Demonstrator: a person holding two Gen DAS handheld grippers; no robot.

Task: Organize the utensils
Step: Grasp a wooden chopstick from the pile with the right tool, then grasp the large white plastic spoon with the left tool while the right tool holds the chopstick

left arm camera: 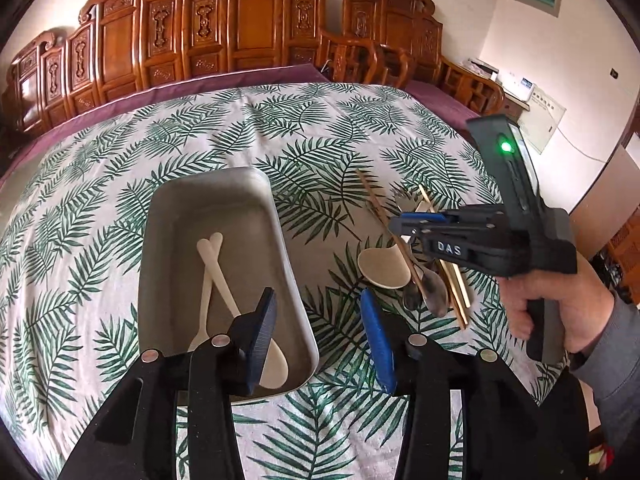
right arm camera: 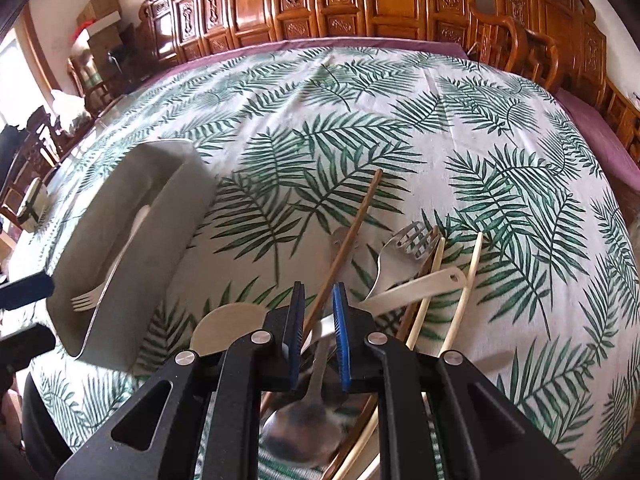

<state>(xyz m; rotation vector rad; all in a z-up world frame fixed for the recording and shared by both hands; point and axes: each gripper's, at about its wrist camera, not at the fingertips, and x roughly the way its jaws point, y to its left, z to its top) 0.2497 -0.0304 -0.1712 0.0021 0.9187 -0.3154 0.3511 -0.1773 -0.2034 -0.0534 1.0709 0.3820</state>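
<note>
A metal tray (left arm camera: 288, 248) sits on the leaf-print cloth and holds a white plastic spoon (left arm camera: 276, 364) and a white plastic fork (right arm camera: 84, 302). My left gripper (left arm camera: 320, 336) hangs open over the tray's near right corner, with nothing between its fingers. To the right is a pile of utensils: a beige spoon (left arm camera: 384, 268), metal spoons (left arm camera: 434, 292), a metal fork (right arm camera: 412, 238), pale chopsticks (right arm camera: 468, 280) and a brown chopstick (right arm camera: 356, 224). My right gripper (right arm camera: 319, 320) hovers low over this pile. Its jaws stand narrowly apart, and the brown chopstick runs through the gap without being pinched.
A leaf-print cloth (right arm camera: 360, 100) covers the large table. A purple cover (left arm camera: 248, 76) edges the far side. Carved wooden chairs (left arm camera: 240, 20) line the back. A hand and grey sleeve (left arm camera: 592, 320) hold the right gripper. Boxes and furniture (right arm camera: 100, 32) stand far left.
</note>
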